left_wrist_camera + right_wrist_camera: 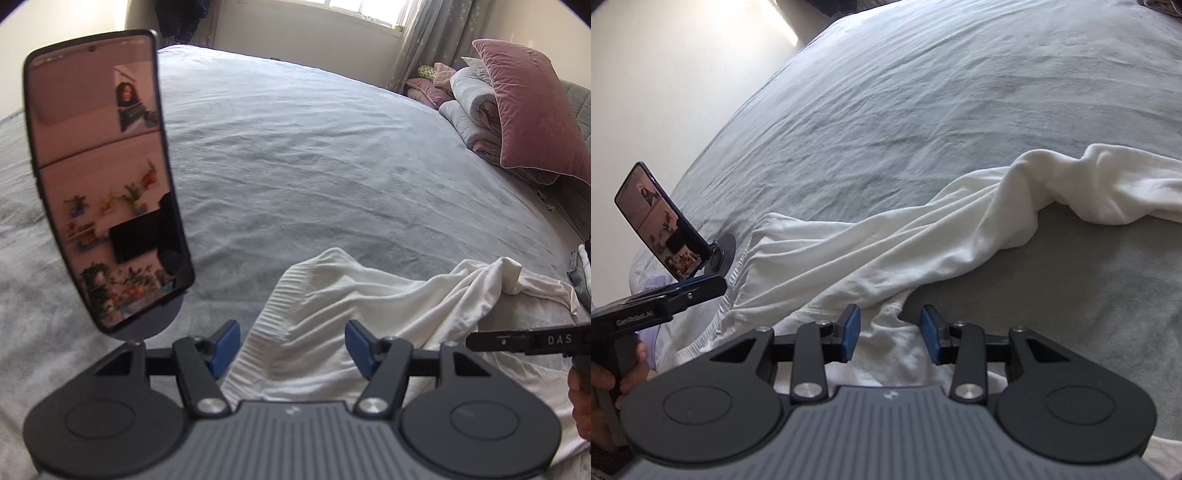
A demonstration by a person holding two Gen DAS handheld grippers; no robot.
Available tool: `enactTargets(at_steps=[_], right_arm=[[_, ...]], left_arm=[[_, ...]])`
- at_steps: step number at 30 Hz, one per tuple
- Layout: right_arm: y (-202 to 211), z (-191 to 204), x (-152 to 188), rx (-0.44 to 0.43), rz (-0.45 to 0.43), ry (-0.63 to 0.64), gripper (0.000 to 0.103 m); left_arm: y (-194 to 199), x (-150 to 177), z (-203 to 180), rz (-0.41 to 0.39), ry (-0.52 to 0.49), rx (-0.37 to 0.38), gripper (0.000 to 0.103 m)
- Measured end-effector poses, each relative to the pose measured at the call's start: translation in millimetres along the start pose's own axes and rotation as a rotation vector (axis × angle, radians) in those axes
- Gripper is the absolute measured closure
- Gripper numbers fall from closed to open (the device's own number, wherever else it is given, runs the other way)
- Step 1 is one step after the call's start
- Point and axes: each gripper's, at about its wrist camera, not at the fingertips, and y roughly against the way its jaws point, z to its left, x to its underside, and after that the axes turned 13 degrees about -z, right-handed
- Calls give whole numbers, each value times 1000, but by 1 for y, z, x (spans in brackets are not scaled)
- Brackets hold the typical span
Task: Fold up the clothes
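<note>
While the white garment [351,306] lies crumpled on the grey bed [295,147], my left tool [291,347] hovers over its ribbed hem, pads apart. Near a seam of the garment, my right tool [890,334] stands apart too, clamping nothing.

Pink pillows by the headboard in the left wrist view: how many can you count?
3. A large pink pillow leans on the folded duvet; two smaller pink pillows sit behind, one upright, one lying lower. More may be hidden behind the pile.
</note>
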Motion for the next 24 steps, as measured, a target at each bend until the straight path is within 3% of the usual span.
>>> enactTargets(at_steps=[2, 6, 15, 20, 24], right_arm=[[-3, 3, 2, 23, 0, 33, 94], [10, 0, 5, 19, 6, 0, 96], [61, 10, 25, 24, 39, 25, 97], [54, 7, 47, 56, 112, 60, 97], [53, 6, 45, 44, 110, 52, 95]], left_arm=[[4, 5, 11, 15, 15, -6, 39], [7, 15, 28, 45, 43, -14, 40], [11, 11, 34, 21, 111, 53, 40], [-7, 10, 19, 19, 108, 59, 40], [-26, 6, 6, -1, 96, 63, 40]])
